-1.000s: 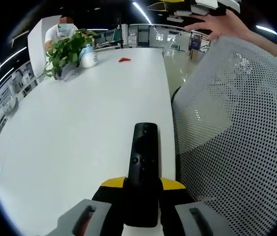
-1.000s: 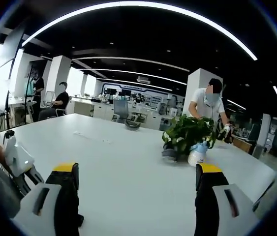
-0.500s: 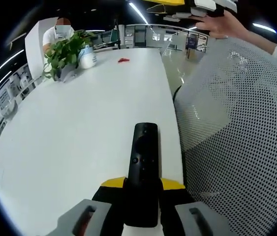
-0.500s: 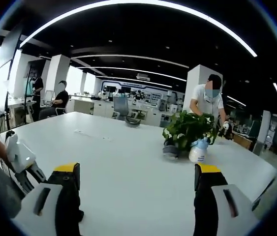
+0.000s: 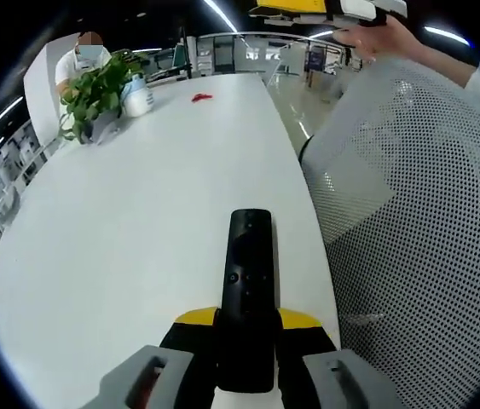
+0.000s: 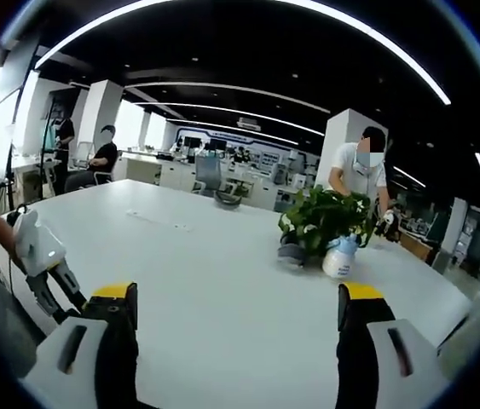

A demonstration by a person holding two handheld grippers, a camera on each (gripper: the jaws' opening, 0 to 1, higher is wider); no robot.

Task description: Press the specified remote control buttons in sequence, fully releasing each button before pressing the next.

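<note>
Left tool (image 5: pixel 245 358) grips remote (image 5: pixel 246 290) pointing forward.

Left gripper view: whole scene now sits shifted toward upper left versus 1.0 s ago, so the camera has turned; the plant (image 5: pixel 95 92) and the small red object (image 5: pixel 200 97) lie nearer the top edge. The person's hand (image 5: pixel 384 38) at upper right is higher in frame. Right gripper view: the left gripper (image 6: pixel 39 256) at the left edge shows further in and higher than before.
</note>
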